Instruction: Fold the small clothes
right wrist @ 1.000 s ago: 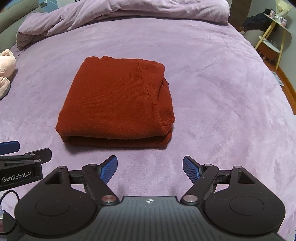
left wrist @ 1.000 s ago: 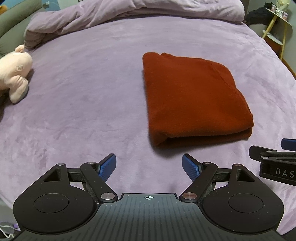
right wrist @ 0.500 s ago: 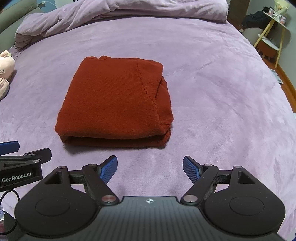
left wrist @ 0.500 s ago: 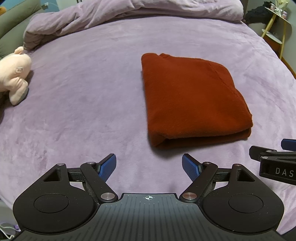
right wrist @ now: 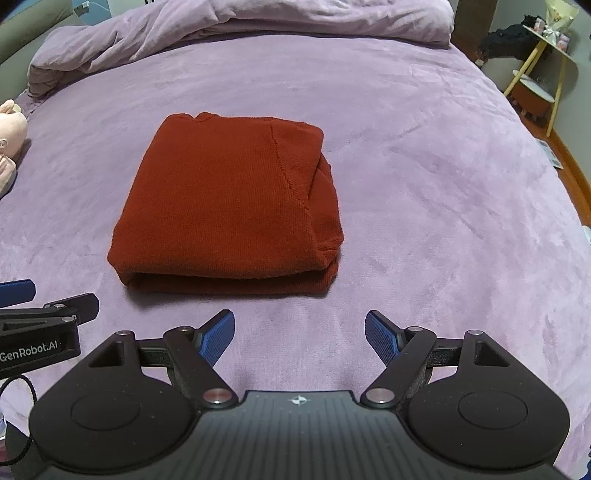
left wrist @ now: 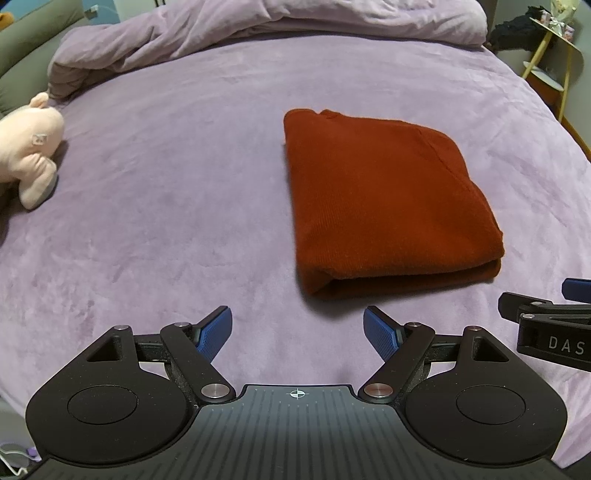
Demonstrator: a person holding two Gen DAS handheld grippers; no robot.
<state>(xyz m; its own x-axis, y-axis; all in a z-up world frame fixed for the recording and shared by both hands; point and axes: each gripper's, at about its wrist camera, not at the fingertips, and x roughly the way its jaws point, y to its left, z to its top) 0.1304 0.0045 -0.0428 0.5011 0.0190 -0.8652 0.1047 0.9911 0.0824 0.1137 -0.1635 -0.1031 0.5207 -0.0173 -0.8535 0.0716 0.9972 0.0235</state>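
**Red sweater lies folded on the bed, both grippers empty and held back**

The red sweater [right wrist: 229, 199] sits as a compact rectangular bundle in the middle of the purple blanket [right wrist: 424, 192], already doubled over so that a rounded fold faces the cameras and looser layered edges show at its right side. It looks like a soft, ribbed knit: light, limp, and unlikely to slip on the plush cover, yet prone to sagging or unfolding if lifted by a single layer. A safe hold would probably pinch through all layers at the two near corners of the fold, or at the bunched right edge where a sleeve seems tucked in; nothing about it appears fragile.

The left gripper [left wrist: 297, 328] hovers short of the bundle's near left corner, its blue pads [left wrist: 216, 332] spread wide with only blanket between them. The right gripper [right wrist: 299, 330] stands just as wide apart and empty, a little short of the bundle's near edge. Neither touches the cloth.

A pink plush toy [left wrist: 29, 147] rests well apart at the left, and a crumpled duvet [left wrist: 258, 29] lies along the far end of the bed. Judging by the neat shape, the folding seems close to done.
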